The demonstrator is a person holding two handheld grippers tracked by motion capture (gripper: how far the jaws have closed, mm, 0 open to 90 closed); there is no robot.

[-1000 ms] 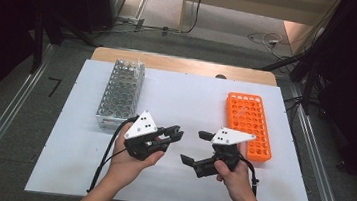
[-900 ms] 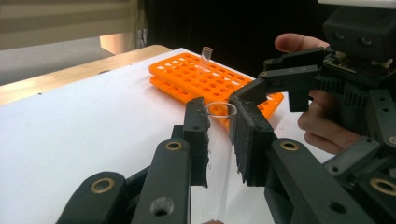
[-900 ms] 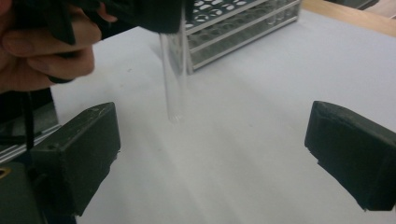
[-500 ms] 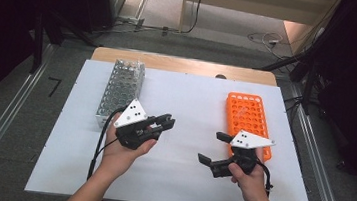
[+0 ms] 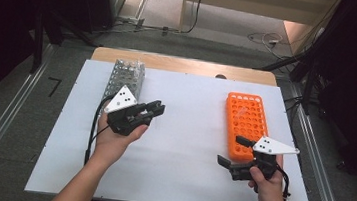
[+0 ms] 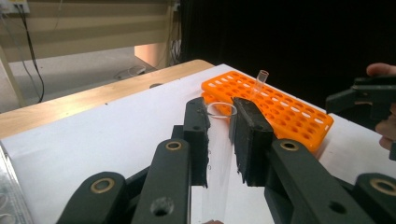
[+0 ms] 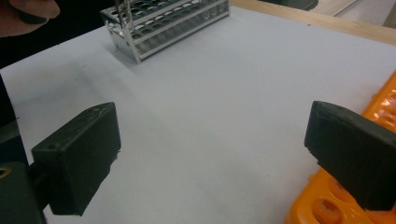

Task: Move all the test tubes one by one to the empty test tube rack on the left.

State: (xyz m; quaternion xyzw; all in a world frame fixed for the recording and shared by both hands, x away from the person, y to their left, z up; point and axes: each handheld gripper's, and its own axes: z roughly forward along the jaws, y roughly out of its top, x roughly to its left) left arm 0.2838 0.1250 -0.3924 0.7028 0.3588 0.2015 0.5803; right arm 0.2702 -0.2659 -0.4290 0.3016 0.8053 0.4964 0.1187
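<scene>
white table point(image 5: 183, 131): clear tube point(image 6: 218, 154) clamped between left gripper point(image 6: 218, 135) jaws.

I read no text, label, brand or number in any view. The orange rack point(image 5: 246, 123), the metal rack point(image 5: 124, 77) and the surface point(image 5: 183, 131) carry no legible markings.

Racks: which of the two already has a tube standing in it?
The orange rack: one clear tube stands in a far hole. The metal rack beside the left gripper differs in colour.
</scene>
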